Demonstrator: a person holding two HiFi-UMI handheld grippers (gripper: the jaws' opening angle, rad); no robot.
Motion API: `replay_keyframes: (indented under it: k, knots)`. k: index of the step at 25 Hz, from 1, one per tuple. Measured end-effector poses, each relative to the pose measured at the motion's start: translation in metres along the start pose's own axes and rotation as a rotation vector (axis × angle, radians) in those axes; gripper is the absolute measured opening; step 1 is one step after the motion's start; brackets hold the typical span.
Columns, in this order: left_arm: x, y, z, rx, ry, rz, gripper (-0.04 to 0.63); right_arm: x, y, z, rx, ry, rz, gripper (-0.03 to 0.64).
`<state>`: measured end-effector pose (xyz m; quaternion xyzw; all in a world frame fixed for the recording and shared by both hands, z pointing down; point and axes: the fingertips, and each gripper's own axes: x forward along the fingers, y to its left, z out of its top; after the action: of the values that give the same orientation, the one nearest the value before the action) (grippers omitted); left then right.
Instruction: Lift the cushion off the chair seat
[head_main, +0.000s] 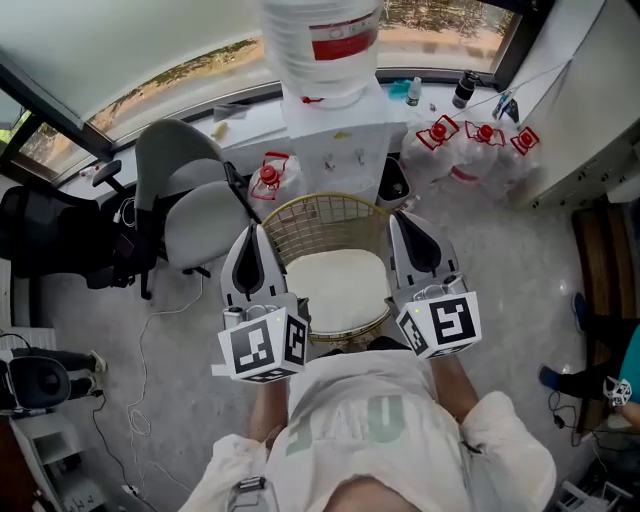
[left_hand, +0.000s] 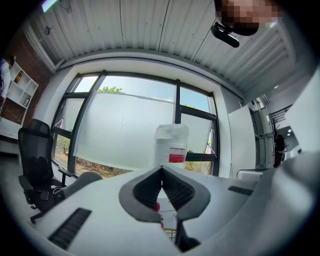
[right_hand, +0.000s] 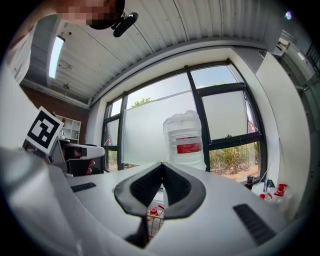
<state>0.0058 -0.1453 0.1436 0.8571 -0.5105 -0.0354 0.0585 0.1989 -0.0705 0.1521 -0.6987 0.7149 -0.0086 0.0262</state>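
Note:
A cream cushion (head_main: 340, 288) lies on the seat of a round wicker chair (head_main: 315, 222) just in front of the person. My left gripper (head_main: 257, 230) hovers over the chair's left rim and my right gripper (head_main: 402, 216) over its right rim, both above the cushion and apart from it. In the left gripper view the left gripper (left_hand: 161, 168) has its jaws met at the tips with nothing between them. In the right gripper view the right gripper (right_hand: 162, 164) is also shut and empty. Both point level toward the window.
A white water dispenser (head_main: 338, 140) with a large bottle (head_main: 322, 45) stands right behind the wicker chair. A grey office chair (head_main: 195, 205) and a black chair (head_main: 50, 235) stand at the left. Packs of red-capped water jugs (head_main: 470, 150) lie at the back right.

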Motion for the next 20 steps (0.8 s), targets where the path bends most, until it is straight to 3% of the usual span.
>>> replay_keyframes:
  k: [6,10,15,18,20]
  knots:
    - [-0.004,0.007,0.004,-0.02,-0.022,0.017,0.014,0.009,0.011,-0.003,0.004,0.004,0.046,0.016]
    - [0.001,0.016,-0.015,-0.063,0.039,0.009,0.014,0.013,0.02,-0.008,0.006,0.027,0.08,0.017]
    - [0.01,0.037,-0.083,-0.033,0.253,0.004,0.025,0.023,0.032,-0.035,0.031,0.11,0.136,0.017]
    - [0.013,0.062,-0.147,-0.082,0.41,0.012,0.141,0.032,0.046,-0.059,0.036,0.183,0.19,0.017]
    - [0.012,0.087,-0.194,-0.117,0.504,0.035,0.183,0.041,0.059,-0.079,0.038,0.236,0.228,0.017]
